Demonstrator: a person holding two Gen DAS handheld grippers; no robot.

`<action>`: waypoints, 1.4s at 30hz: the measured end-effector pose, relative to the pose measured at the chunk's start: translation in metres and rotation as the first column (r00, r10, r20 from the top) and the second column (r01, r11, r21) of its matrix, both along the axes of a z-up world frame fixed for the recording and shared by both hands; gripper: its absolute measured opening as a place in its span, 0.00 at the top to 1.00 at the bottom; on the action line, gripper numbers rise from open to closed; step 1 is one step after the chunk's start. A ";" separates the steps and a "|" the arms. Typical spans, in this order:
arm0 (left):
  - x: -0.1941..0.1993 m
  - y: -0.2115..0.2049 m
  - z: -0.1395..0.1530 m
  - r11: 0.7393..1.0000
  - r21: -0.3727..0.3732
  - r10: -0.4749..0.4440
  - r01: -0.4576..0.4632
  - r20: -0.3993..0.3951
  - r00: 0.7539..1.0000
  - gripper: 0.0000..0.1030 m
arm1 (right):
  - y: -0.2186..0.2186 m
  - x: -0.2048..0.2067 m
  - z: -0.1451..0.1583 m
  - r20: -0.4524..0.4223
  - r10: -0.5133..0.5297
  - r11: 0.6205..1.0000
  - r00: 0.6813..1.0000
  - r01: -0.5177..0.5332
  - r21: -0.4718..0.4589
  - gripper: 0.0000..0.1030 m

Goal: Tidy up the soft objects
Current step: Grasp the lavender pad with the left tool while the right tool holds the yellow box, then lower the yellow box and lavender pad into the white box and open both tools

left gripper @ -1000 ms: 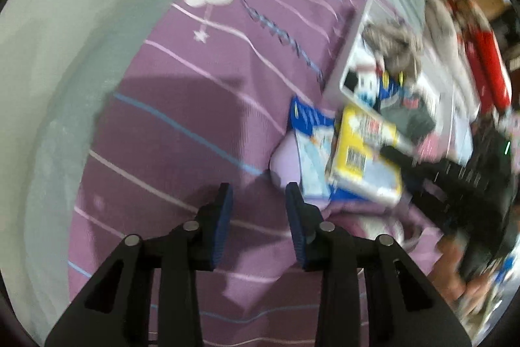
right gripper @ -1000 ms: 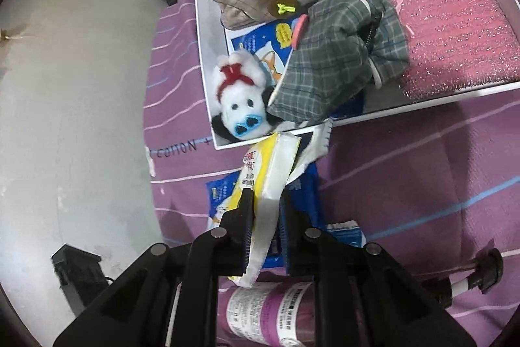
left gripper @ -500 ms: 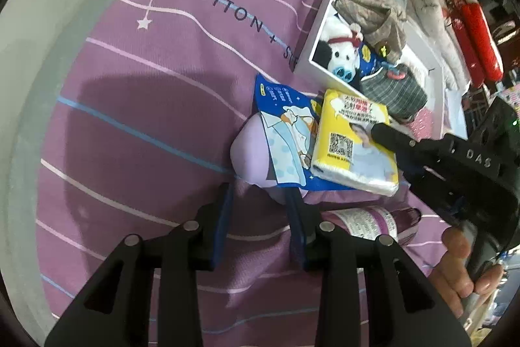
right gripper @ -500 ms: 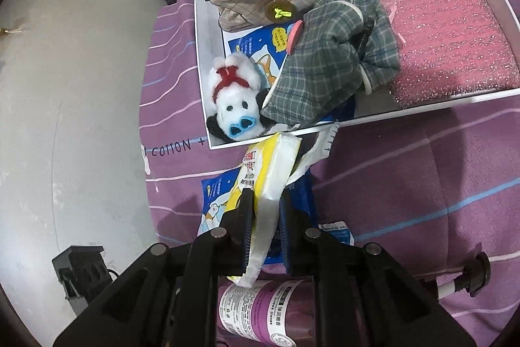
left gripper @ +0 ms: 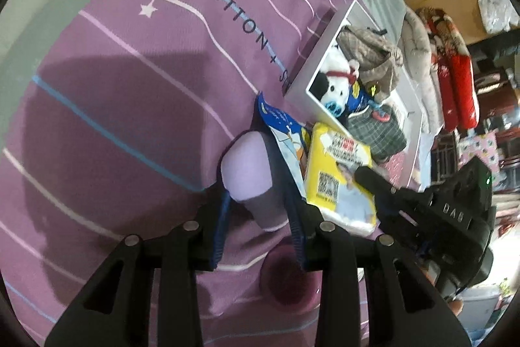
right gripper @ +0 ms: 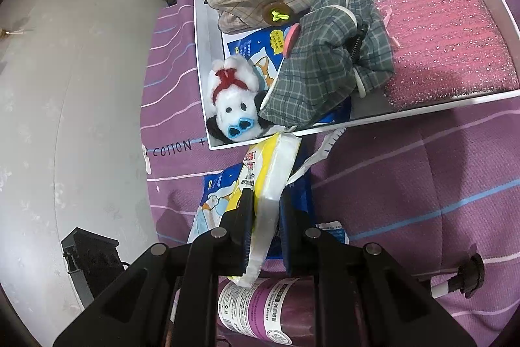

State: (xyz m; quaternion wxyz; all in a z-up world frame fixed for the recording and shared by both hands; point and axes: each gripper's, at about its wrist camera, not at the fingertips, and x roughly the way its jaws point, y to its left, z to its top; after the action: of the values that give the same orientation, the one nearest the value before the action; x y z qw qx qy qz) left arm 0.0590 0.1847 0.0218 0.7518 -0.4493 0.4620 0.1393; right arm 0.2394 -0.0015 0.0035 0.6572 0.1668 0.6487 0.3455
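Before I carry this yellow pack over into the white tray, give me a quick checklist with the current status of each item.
1. Right gripper clamped on the yellow tissue pack: ok.
2. Pack clear of the blue pouch beneath it: cannot tell.
3. Free space in the white tray: not ok near the front; the plush dog and green plaid cloth fill that corner.
4. Left gripper out of the path: ok; its fingers flank the lilac soft item.
5. Purple bottle below the pack: not touching it, as far as visible.
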 end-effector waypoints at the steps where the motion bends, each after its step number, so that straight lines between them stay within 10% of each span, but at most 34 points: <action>1: 0.001 0.000 -0.002 1.000 -0.012 0.007 -0.007 0.015 1.000 0.66 | 0.000 0.000 0.000 0.001 0.000 1.000 1.000 0.000 -0.001 0.87; 7: 0.000 0.001 -0.001 0.999 -0.022 0.044 -0.043 0.043 0.998 0.80 | -0.001 0.001 0.000 0.003 0.000 1.000 1.000 0.000 -0.003 0.87; 22: -0.015 -0.023 0.072 0.931 0.355 0.065 -0.089 0.078 0.995 0.83 | -0.032 0.002 0.047 0.079 -0.018 0.995 0.997 0.010 0.103 0.87; 35: 0.036 -0.060 0.073 0.910 0.410 -0.126 0.063 0.126 0.984 0.83 | -0.092 0.033 0.058 0.158 -0.204 0.972 0.966 0.181 0.150 0.87; 42: 0.068 -0.079 0.070 0.880 0.453 -0.225 0.144 0.128 0.966 0.83 | -0.124 0.046 0.062 0.305 -0.338 0.939 0.890 0.295 0.178 0.87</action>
State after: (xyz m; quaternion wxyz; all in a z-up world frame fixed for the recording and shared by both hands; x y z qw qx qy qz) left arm 0.1274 0.1052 0.0915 0.8816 -0.2323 0.3907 0.1270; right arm 0.2855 -0.1253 0.0650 0.7922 0.2516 0.4699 0.2973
